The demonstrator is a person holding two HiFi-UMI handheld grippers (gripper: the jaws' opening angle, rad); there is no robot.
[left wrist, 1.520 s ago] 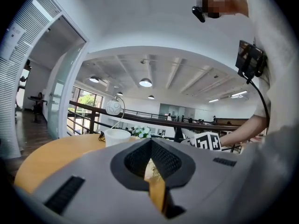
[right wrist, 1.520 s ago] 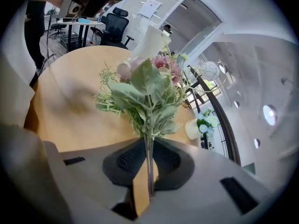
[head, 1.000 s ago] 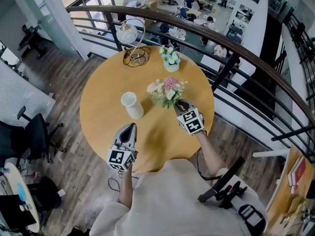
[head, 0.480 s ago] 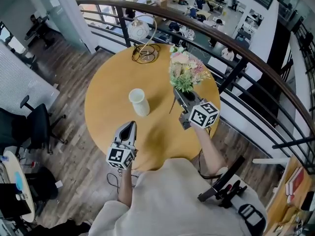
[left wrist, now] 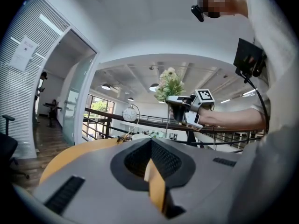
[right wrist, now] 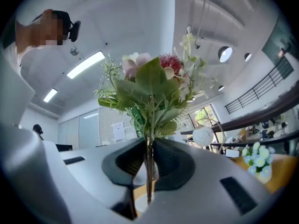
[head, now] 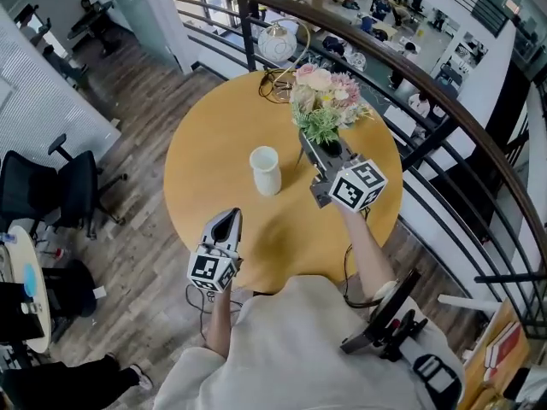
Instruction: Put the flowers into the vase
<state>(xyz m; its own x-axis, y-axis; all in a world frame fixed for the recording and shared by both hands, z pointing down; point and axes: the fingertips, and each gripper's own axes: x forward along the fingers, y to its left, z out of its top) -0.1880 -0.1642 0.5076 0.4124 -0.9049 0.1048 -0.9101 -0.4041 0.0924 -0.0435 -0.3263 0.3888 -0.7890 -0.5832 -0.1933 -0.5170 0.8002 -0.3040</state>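
Head view: the vase (head: 265, 170) is standing upright near the middle of the round table (head: 197, 169). The right gripper (head: 318, 150) is holding the flowers (head: 325, 101) above the table at the vase's two o'clock, and the left gripper (head: 227, 222) is hovering at its seven o'clock.

Left gripper view: its jaws are sitting together, gripping nothing.

Right gripper view: its jaws are clamping the flower stems, with the blooms pointing to twelve o'clock.
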